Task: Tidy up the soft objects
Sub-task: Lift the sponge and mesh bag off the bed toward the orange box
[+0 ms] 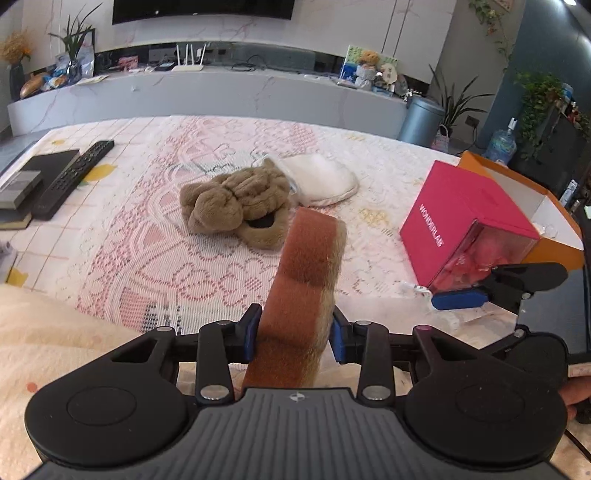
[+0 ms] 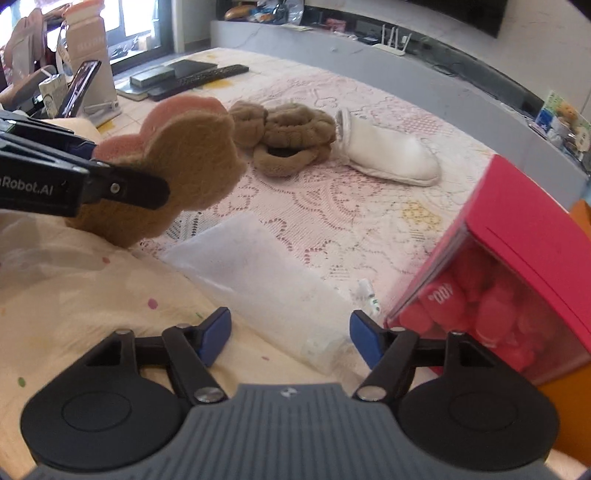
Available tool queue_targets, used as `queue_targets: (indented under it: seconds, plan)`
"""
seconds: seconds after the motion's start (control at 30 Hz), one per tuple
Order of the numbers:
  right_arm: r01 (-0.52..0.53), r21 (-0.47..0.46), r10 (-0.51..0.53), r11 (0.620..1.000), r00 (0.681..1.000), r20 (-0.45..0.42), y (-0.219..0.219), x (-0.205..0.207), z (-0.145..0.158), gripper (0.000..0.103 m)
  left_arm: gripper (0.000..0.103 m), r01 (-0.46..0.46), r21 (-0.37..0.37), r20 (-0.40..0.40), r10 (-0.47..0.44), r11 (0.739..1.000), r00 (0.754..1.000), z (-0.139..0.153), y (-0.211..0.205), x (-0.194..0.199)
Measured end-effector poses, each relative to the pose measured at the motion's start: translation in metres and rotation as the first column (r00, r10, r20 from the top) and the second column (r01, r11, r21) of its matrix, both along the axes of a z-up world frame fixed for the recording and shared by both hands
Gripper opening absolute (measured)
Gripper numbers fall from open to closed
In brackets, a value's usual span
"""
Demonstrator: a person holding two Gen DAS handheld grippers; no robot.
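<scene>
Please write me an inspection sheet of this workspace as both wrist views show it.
Surface: table under a pink lace cloth.
Job's things: brown plush pad; brown plush slipper touching a white slipper; clear plastic bag lying flat.
Clutter: pink box, remote control, books.
Grippers: left hand-held gripper shut on the pad; right hand-held gripper open over the bag, pads not touching it.
Cables: some on the far shelf beside a router.
Surroundings: living room with a television, potted plants, a grey bin.
</scene>
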State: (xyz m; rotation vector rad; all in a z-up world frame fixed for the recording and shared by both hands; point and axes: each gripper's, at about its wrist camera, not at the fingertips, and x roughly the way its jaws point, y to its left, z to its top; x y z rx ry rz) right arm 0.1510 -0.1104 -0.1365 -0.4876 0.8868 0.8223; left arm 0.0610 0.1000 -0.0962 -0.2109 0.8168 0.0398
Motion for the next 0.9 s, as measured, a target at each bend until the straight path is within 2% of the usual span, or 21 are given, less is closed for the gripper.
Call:
queue_targets:
  seconds: [0.27,0.37,0.43,0.53,0.57,0.7,0.9]
  plan:
    - [0.025,0.019,-0.024,1.0,0.999,-0.044,0.017,0.018,-0.019,0.075,0.042,0.007,0.018,-0.018,-0.007,1.0,1.0,-0.008,-0.002,0.004]
    - [0.039,0.024,-0.037,0.999,0.998,-0.056,0.021,0.02,-0.025,0.069,0.042,0.004,0.01,-0.021,-0.004,1.0,1.0,-0.009,-0.001,0.005]
    - [0.038,0.038,-0.036,0.999,0.998,-0.053,0.02,0.019,-0.021,0.053,0.042,0.002,0.004,-0.022,-0.002,1.0,1.0,-0.009,0.0,0.005]
    - [0.041,0.057,-0.039,0.998,0.998,-0.047,0.018,0.013,-0.014,0.022,0.042,-0.002,-0.002,-0.023,0.002,1.0,1.0,-0.01,0.0,0.005]
    - [0.045,0.06,-0.043,0.997,0.998,-0.047,0.017,0.012,-0.013,0.008,0.042,-0.003,-0.005,-0.021,0.002,1.0,1.0,-0.01,0.001,0.005]
    - [0.102,0.104,-0.099,0.989,0.995,-0.03,0.01,0.005,0.001,0.0,0.041,-0.012,-0.028,-0.009,0.011,1.0,1.0,-0.008,0.004,0.003]
    - [0.193,0.21,-0.192,0.958,0.981,-0.023,-0.014,-0.005,0.036,0.0,0.04,-0.019,-0.043,0.023,0.02,0.999,1.0,-0.003,0.005,-0.001]
